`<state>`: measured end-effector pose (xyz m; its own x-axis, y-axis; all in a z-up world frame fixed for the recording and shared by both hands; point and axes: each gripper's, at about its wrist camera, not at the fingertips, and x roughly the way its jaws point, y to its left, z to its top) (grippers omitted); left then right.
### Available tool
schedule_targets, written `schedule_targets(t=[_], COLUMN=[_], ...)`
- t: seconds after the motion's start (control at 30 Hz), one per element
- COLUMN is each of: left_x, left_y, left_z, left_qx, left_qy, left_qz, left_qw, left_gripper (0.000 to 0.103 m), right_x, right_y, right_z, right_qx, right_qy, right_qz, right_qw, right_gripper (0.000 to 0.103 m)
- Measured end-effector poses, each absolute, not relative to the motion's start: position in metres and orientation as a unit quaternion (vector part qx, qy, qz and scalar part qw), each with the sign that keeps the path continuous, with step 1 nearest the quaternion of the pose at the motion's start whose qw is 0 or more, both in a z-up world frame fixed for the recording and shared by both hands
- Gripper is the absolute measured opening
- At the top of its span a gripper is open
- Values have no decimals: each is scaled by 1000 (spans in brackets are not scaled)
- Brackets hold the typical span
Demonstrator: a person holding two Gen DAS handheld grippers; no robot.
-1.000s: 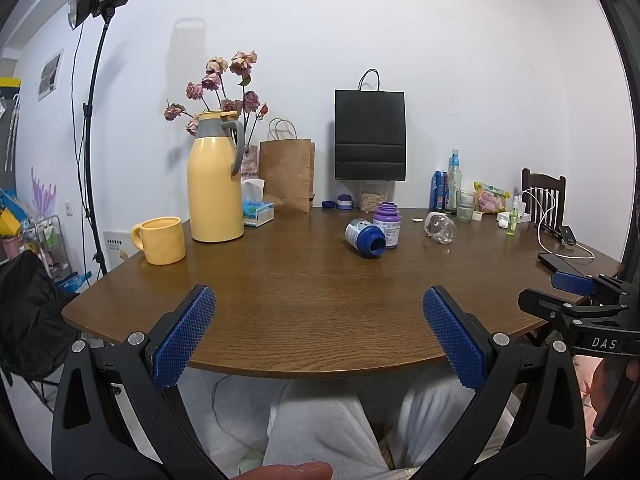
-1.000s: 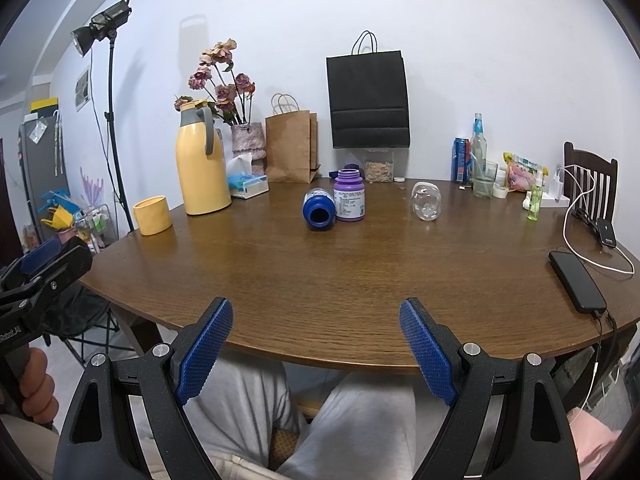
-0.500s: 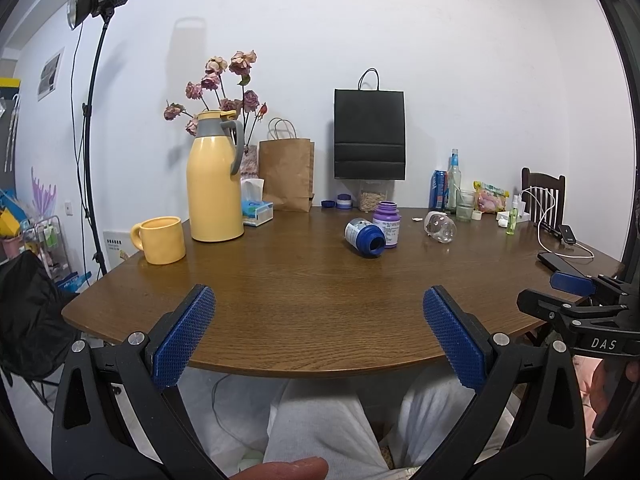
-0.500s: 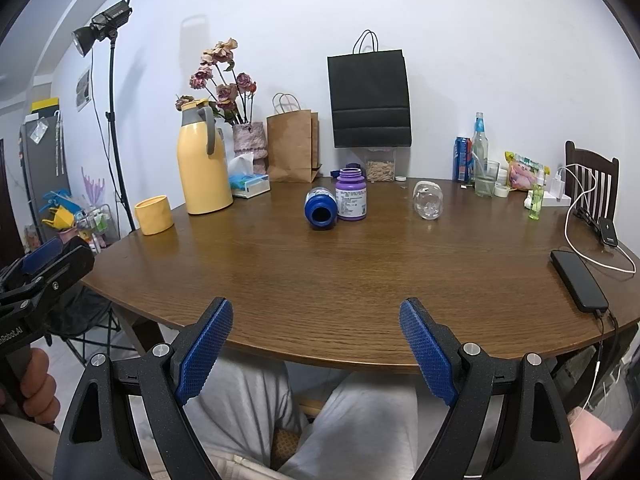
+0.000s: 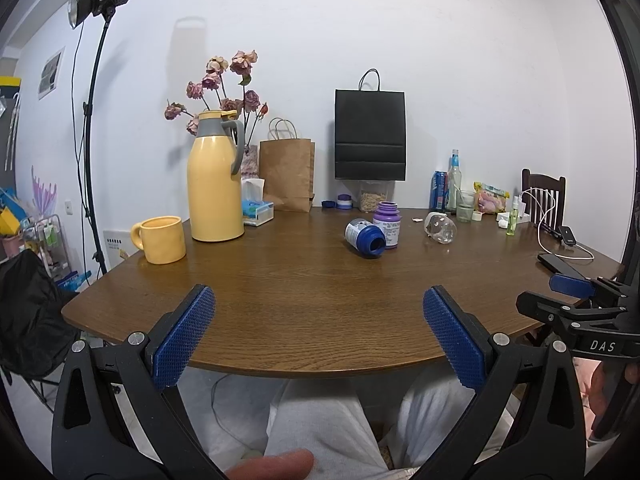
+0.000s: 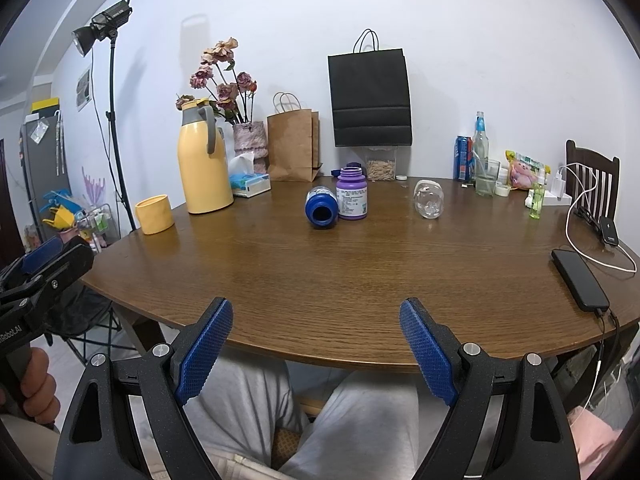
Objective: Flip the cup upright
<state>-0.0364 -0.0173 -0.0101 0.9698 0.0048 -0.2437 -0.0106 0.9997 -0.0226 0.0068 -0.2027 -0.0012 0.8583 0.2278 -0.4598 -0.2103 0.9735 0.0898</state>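
A clear glass cup [image 5: 440, 229] [image 6: 429, 201] lies on its side on the far right half of the brown table [image 5: 320, 300] [image 6: 340, 280]. A yellow mug [image 5: 160, 239] [image 6: 154, 214] stands upright at the table's left. My left gripper [image 5: 319, 300] is open and empty, held before the table's near edge and far from the cup. My right gripper [image 6: 316, 308] is likewise open and empty at the near edge. Each gripper shows at the side of the other's view.
A blue bottle [image 6: 321, 207] lies on its side beside an upright purple bottle [image 6: 351, 196] mid-table. A yellow thermos [image 6: 204, 164], tissue box, paper bags, bottles and a glass stand along the back. A phone [image 6: 579, 279] with a cable lies at the right edge. The person's legs are below the table.
Almost nothing: the right wrist view has drifted very slightly. Both grippers stay open and the cup has not moved.
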Motion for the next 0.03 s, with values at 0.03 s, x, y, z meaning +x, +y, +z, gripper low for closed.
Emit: schedule_targets(t=[0.03], left_x=[-37], left_y=[-17], left_z=[-10], left_qx=[-14], left_qy=[124], left_qz=[5], left_qw=[992], left_gripper=[103], right_x=[7], right_y=[-203], right_z=[-1], right_qx=[18], right_qy=[240], right_qz=[114], right_qw=[964], right_gripper=[90])
